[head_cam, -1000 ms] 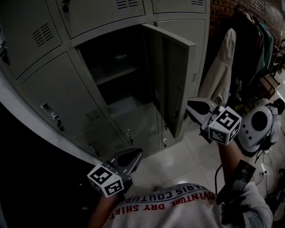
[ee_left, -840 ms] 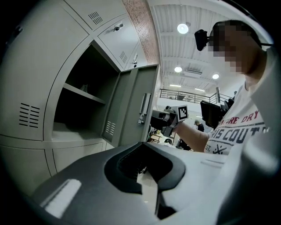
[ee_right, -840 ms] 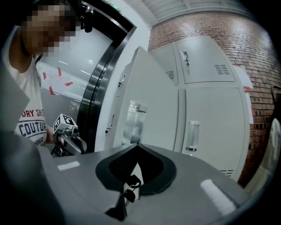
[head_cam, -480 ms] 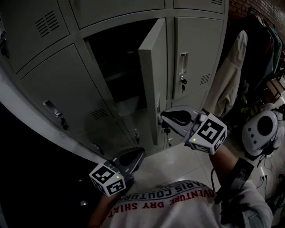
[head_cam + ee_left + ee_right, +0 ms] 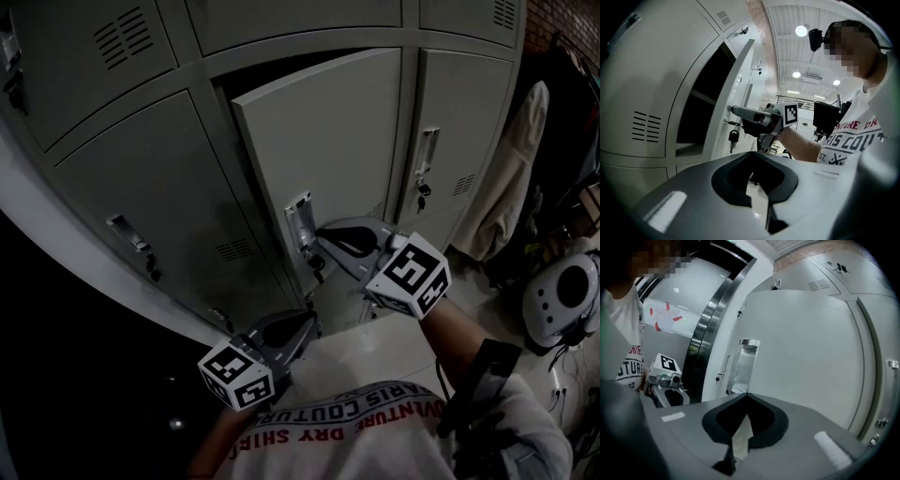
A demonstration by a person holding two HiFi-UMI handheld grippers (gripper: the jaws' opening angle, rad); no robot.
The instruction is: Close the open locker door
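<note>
The grey locker door [image 5: 337,141] stands only slightly ajar, with a dark gap along its top and left edge. My right gripper [image 5: 323,232] is shut and empty, its tip against the door beside the metal latch plate [image 5: 299,220], where a key [image 5: 317,263] hangs. In the right gripper view the door [image 5: 801,348] and latch plate [image 5: 745,364] fill the scene just past the closed jaws [image 5: 746,397]. My left gripper [image 5: 305,323] hangs lower, shut, holding nothing and apart from the door. The left gripper view shows the door edge [image 5: 740,79] and the right gripper [image 5: 736,111].
Closed lockers [image 5: 159,187] surround the door on all sides. A pale coat [image 5: 511,178] hangs at the right, and a round white device [image 5: 562,300] sits on the tiled floor. A dark metal frame [image 5: 56,272] runs along the left.
The door has swung from wide open to nearly shut, with my right gripper moving left against it. The left gripper has barely moved.
</note>
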